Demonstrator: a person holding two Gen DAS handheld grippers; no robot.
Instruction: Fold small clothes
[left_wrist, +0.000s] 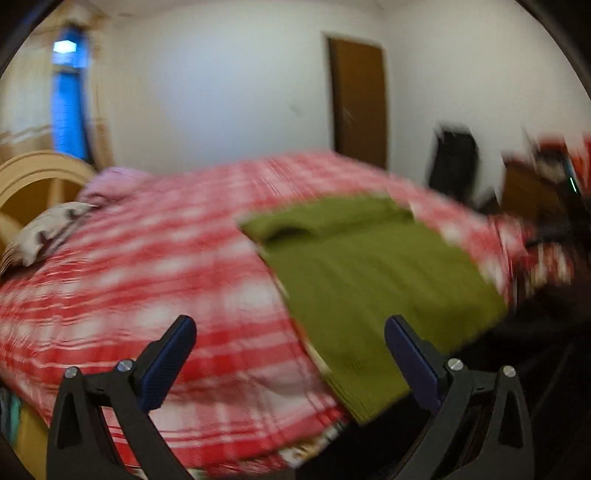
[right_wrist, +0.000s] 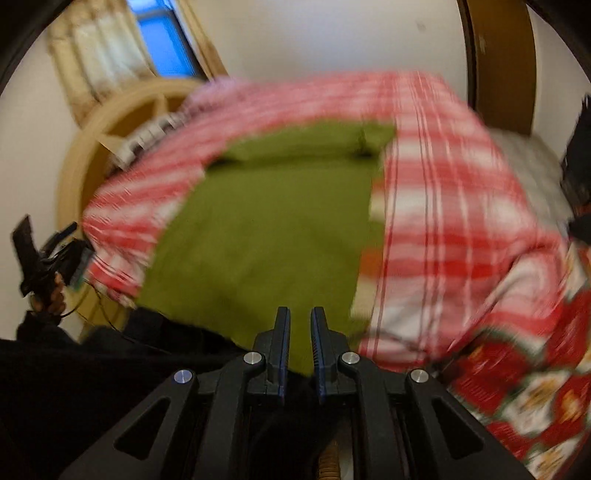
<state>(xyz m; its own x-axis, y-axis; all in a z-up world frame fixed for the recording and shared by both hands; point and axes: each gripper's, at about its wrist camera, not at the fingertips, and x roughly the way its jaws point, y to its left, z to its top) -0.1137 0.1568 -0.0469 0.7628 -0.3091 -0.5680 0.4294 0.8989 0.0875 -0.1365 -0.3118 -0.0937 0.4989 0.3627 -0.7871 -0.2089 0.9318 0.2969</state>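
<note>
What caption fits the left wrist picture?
Open left gripper hovers over the green garment spread on a red checked blanket.
</note>
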